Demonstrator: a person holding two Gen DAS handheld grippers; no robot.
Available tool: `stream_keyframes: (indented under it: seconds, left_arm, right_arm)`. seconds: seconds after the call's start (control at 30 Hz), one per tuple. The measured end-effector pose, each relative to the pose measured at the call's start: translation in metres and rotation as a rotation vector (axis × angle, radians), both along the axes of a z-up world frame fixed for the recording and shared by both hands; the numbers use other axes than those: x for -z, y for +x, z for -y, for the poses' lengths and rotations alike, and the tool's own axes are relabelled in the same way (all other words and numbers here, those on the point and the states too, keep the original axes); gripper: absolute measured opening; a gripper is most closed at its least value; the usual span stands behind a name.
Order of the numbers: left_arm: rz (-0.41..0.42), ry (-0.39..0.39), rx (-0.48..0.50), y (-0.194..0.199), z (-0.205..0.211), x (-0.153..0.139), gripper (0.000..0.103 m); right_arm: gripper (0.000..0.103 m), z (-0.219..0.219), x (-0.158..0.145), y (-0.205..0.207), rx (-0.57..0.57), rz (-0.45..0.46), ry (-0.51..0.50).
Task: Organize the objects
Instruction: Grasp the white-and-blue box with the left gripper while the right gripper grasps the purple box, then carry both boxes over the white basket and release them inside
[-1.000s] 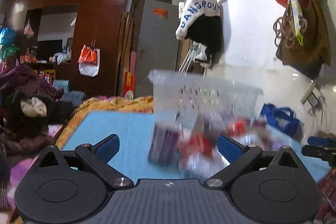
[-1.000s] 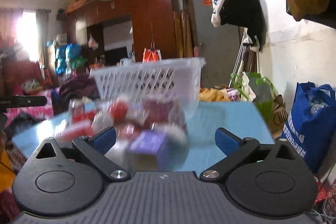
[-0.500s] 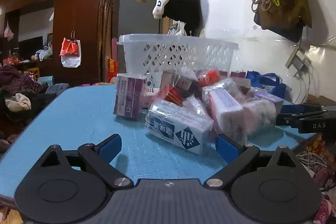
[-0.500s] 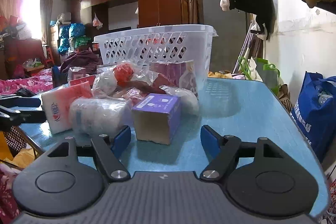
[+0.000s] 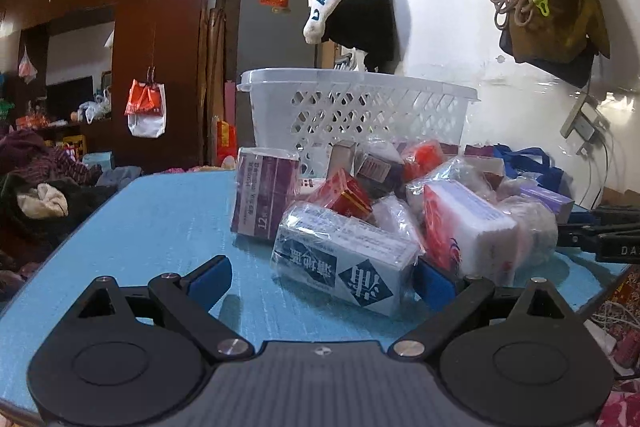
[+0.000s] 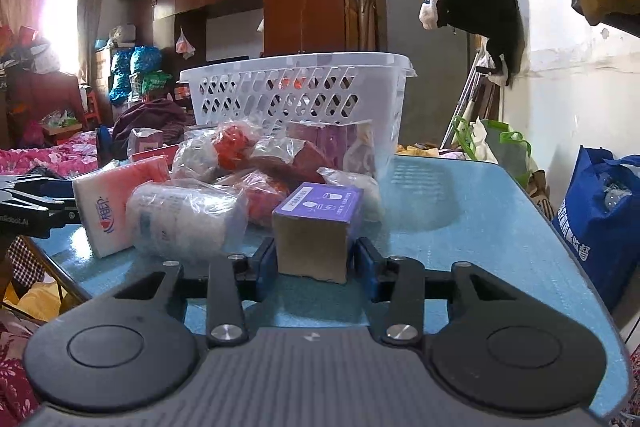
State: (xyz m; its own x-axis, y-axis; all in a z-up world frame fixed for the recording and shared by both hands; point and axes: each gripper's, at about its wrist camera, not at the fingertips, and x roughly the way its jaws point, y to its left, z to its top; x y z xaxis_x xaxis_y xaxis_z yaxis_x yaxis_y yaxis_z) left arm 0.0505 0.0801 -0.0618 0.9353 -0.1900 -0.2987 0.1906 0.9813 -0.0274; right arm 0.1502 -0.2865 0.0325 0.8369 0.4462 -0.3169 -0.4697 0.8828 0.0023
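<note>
Right-wrist view: purple-topped box pinched at the table's near edge

Right-wrist view gives me the right gripper (image 6: 314,263) low over the light blue table (image 6: 460,227), its two blue pads (image 6: 265,261) having just closed in and now pressing on both sides of a small cardboard box with a purple printed top (image 6: 318,227). That box stands on the table at the near end of the pile. Just left of it lies a clear-wrapped white roll (image 6: 184,219), and beyond that a pink-and-white tissue pack (image 6: 116,199). Behind the pile stands a white perforated plastic basket (image 6: 296,95), and I see nothing of the pile in it.

From the left wrist I see the left gripper (image 5: 324,277) with its fingers spread wide. A clear-wrapped white pack with dark blue diamond print (image 5: 344,259) lies between them, nearer the right pad; I cannot tell whether that pad touches it. A tall purple carton (image 5: 266,195) stands upright behind the pack, and the basket (image 5: 360,107) sits at the far side of the heap.
</note>
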Motion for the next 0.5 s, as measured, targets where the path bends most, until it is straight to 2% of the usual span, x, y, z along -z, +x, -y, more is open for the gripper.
stream_keyframes:
  seconds: [0.2,0.23,0.3,0.5]
  left_arm:
    - [0.038,0.024,-0.012,0.004,0.004,-0.004,0.098]
    - [0.042,0.028,-0.012,0.005,0.005,-0.004,0.096]
    - [0.038,0.032,-0.002,0.007,0.006,-0.004,0.08]
    - [0.092,0.052,-0.006,-0.005,0.007,-0.004,0.08]
  right_arm:
    - [0.047,-0.001,-0.001,0.0,0.006,0.011,0.0]
    - [0.048,-0.001,-0.002,0.0,0.008,0.014,0.002]
    - [0.048,0.001,-0.003,0.0,0.013,0.018,0.009]
    - [0.044,0.003,-0.005,-0.002,0.014,0.022,0.01]
